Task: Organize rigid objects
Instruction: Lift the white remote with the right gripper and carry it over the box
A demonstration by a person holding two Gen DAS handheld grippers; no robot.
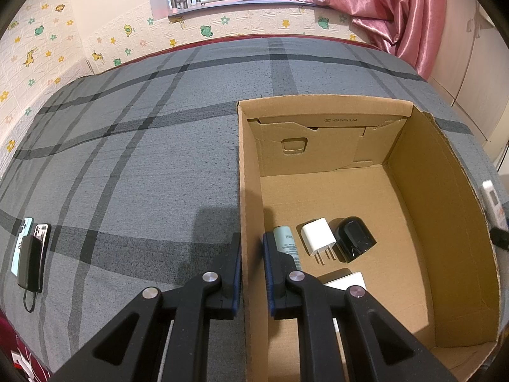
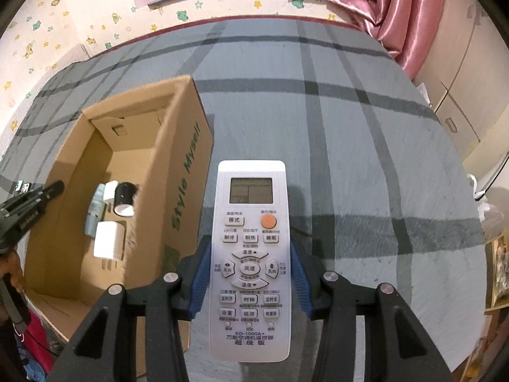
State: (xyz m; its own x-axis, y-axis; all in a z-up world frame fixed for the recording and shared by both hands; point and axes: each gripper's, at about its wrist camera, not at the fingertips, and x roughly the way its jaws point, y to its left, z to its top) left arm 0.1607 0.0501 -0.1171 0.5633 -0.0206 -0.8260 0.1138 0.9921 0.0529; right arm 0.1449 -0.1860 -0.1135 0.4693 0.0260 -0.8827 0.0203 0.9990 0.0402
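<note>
Grey plaid bed [image 2: 366, 146] | remote [image 2: 250, 254] clamped in right tool [image 2: 251, 281]

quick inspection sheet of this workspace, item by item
surface: grey plaid bedsheet, flat.
job's things: open brown cardboard box holding white plug charger, black glossy mouse-like object, pale green tube, white flat block; white air-conditioner remote.
clutter: two phones and black power bank left of the box.
grippers: left gripper shut on the box's wall; right gripper shut on the remote.
cables: short black cable from the power bank.
surroundings: pink curtain, stickered wall, window.
</note>
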